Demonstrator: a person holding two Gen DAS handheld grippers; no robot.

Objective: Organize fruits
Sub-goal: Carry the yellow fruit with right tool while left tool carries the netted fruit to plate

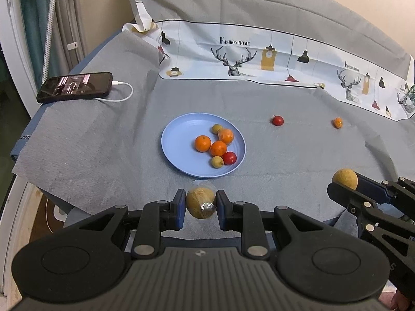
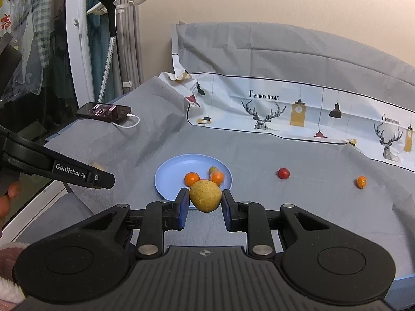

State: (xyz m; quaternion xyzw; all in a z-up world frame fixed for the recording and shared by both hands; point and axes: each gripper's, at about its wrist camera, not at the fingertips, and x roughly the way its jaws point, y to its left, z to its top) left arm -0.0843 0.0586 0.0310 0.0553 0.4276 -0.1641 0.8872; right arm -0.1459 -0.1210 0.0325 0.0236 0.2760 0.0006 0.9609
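Both loaded: left gripper point(image 1: 201, 205) clamps a wrapped yellow fruit point(image 1: 200, 203), right gripper point(image 2: 205, 199) clamps a bare yellow fruit point(image 2: 205, 195), both near the blue plate point(image 1: 179, 140). Loose red fruit point(image 1: 278, 120) and small orange point(image 1: 338, 122) sit on the cloth.

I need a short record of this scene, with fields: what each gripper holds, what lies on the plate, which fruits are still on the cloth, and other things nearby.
left gripper: shut on a yellow-brown fruit in clear wrap, near the plate's front edge
right gripper: shut on a bare yellow-brown fruit
blue plate: six fruits: three orange, one red, two small yellow-green
loose on the grey cloth: red fruit; small orange fruit, farther right
other things: phone with white cable, far left; printed sheet at the back
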